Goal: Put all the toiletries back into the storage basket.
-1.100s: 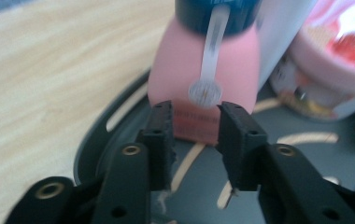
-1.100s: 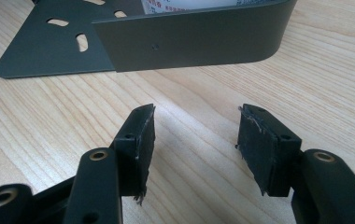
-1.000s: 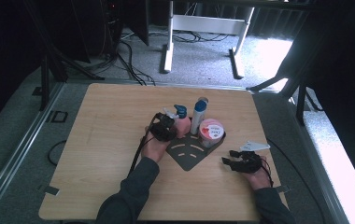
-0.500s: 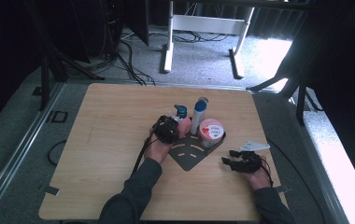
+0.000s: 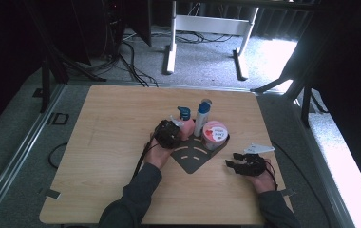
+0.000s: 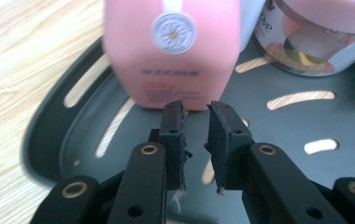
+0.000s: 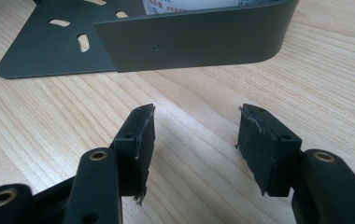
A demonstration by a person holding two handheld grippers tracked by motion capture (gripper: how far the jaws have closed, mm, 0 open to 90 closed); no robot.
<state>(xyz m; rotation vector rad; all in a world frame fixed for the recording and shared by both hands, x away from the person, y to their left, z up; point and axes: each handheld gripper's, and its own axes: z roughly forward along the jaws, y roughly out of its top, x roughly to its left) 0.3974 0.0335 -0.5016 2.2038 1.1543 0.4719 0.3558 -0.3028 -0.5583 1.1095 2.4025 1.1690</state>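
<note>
Roughly centred on table [image 5: 102, 142]: dark slotted tray [image 5: 195, 156], corner-shaped, flat base with a low curved wall on its right side. On tray, largest to smallest: pink-lidded tub [image 5: 215, 133] at right, tall grey-and-blue spray can [image 5: 201, 118] upright behind, pink bottle [image 5: 185, 127] with blue pump top at left.

Left forearm in dark sleeve coming up from bottom edge, angled toward tray. Left hand [image 5: 157, 154] wrapped round left gripper [image 5: 169, 134], pointing forward, level with the tray, nose right at the pink bottle. In left gripper view: left gripper [image 6: 195, 114] with jaws nearly together, narrow gap, nothing between pads. Just been opening a little. Tips just short of the bottle's foot, touching or not: cannot tell.

Pink bottle [image 6: 173, 51] seen close: flat pink face, slightly blurred, round grey sticker with a daisy near top, small dark print lower down, standing upright on tray [image 6: 306, 121] beside tub [image 6: 320, 39].

Right hand [image 5: 263, 178] low at right edge of table, well apart from tray. Right gripper [image 5: 242, 164] pointing left-forward, grey plate on top. In right gripper view: right gripper [image 7: 195, 128] with jaws well apart, bare wood between, tray wall [image 7: 199, 39] ahead.
</note>
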